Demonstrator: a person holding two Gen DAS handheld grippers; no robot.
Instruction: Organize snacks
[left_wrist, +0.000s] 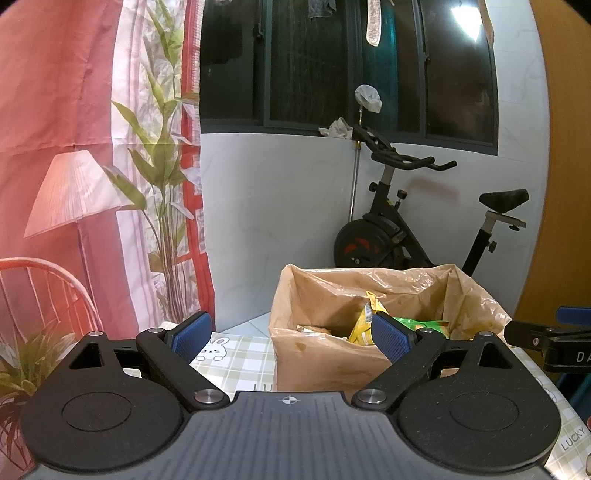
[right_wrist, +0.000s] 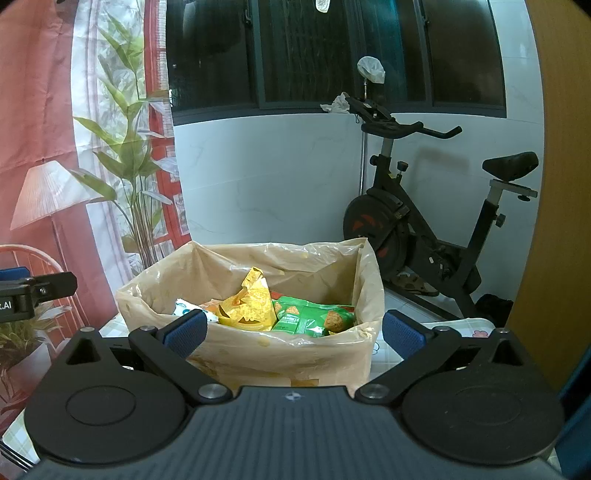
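Snacks sit inside the lined box (right_wrist: 258, 354) on the worktop (left_wrist: 236, 354): a yellow packet (right_wrist: 247, 306) left, a green packet (right_wrist: 310, 317) right. Left gripper (left_wrist: 291, 336) and right gripper (right_wrist: 291, 332) hover near the box, jaws wide apart and empty. Probably sorting is under way; next comes reaching in for a packet.

Checked tablecloth table (left_wrist: 240, 354), bag-lined box (right_wrist: 280, 354) on it

Both wrist cameras look level and close across the checked tablecloth (left_wrist: 240, 354) at the bag-lined cardboard box (right_wrist: 280, 354), sharing the black exercise bike (left_wrist: 399, 229) behind
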